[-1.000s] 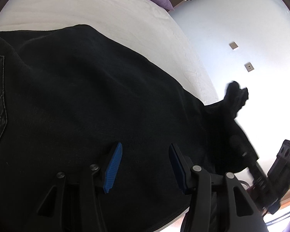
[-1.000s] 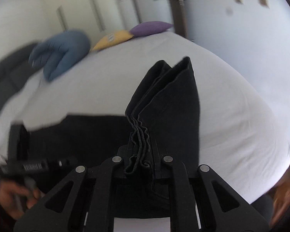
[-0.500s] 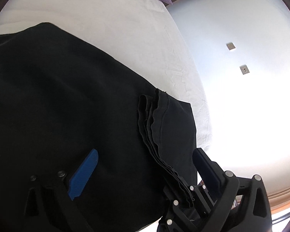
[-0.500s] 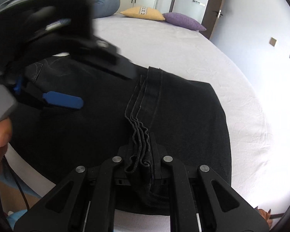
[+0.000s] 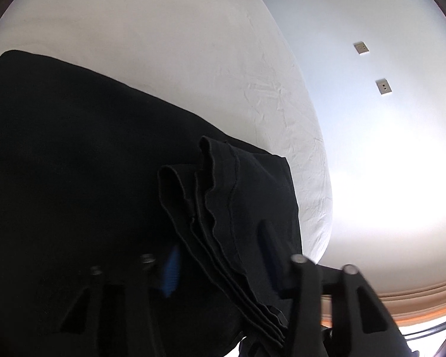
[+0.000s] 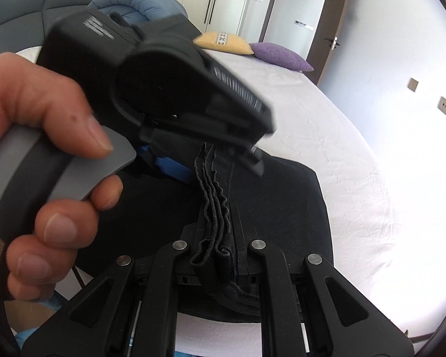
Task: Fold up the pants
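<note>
Black pants (image 5: 74, 163) lie folded on a white bed (image 5: 163, 44). The stacked leg hems (image 5: 223, 208) stand up as a wavy ridge over the cloth. In the right wrist view my right gripper (image 6: 217, 255) is shut on the near end of that hem stack (image 6: 214, 202). My left gripper (image 5: 220, 264) straddles the same stack a little farther along; its jaws are closing, the blue pad is close on one side and a small gap shows on the other. The right wrist view shows a person's hand (image 6: 44, 119) holding the left gripper (image 6: 223, 169) from the left.
A yellow pillow (image 6: 223, 43), a purple pillow (image 6: 282, 56) and a blue duvet (image 6: 133, 0) lie at the head of the bed (image 6: 327, 125). A pale wall with two sockets (image 5: 383, 86) runs close along the bed's right edge. White sheet lies bare beyond the pants.
My right gripper carried the hem stack across over the pants. My left gripper opened wide, moved around the stack, and has narrowed on it.
</note>
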